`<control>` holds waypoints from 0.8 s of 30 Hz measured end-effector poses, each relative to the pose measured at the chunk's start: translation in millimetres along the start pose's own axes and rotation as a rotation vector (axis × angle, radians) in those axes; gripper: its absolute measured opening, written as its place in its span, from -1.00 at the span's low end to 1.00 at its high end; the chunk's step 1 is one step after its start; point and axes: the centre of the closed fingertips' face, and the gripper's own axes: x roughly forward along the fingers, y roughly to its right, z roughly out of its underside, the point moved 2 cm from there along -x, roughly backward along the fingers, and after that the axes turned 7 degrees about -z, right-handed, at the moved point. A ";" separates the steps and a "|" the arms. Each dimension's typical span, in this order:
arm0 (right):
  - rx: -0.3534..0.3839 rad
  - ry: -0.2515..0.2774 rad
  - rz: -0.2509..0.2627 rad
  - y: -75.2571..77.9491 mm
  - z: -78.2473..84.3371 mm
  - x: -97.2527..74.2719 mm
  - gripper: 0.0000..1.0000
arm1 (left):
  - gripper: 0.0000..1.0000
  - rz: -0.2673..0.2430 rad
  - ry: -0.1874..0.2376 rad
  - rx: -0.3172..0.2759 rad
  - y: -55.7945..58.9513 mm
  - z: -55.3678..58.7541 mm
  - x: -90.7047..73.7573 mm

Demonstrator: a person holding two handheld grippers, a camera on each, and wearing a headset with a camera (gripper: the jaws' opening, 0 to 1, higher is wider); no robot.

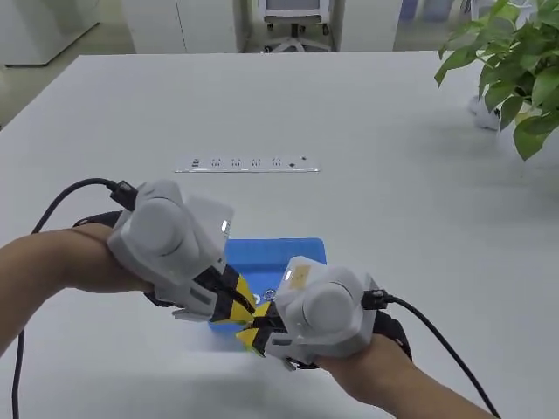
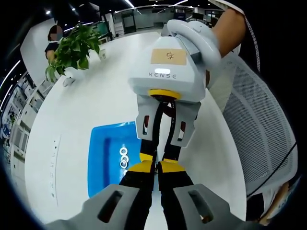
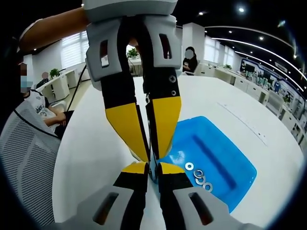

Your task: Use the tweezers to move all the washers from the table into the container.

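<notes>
Now left gripper point(image 3: 149, 152) and right gripper point(image 3: 153, 167) meet tip to tip over the edge of the blue container point(image 3: 218, 143); left jaws pressed together; right jaws pinching a thin grey strip point(image 3: 153, 175); three washers point(image 3: 199, 174) lie inside.

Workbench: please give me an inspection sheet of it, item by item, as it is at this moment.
Surface: white table.
Job's things: three washers lie in a row in the blue tray.
Clutter: nothing seen.
Grippers: left gripper and right gripper meet tip to tip over the tray's near edge, the jaws of both drawn close; whether the thin thing between them is the tweezers cannot be told.
Cables: left cable and right cable, one behind each gripper.
Surroundings: socket strip, potted plant, office chair.
</notes>
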 end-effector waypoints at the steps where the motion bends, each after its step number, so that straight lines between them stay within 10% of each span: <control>1: 0.000 0.003 0.001 -0.3 -1.0 -0.8 -0.82 | -0.87 0.000 0.000 0.000 0.2 -0.5 -0.9; 24: 0.003 0.029 0.014 -8.7 -31.2 -22.3 -0.82 | -0.87 -0.002 0.012 0.014 2.8 -25.3 -32.0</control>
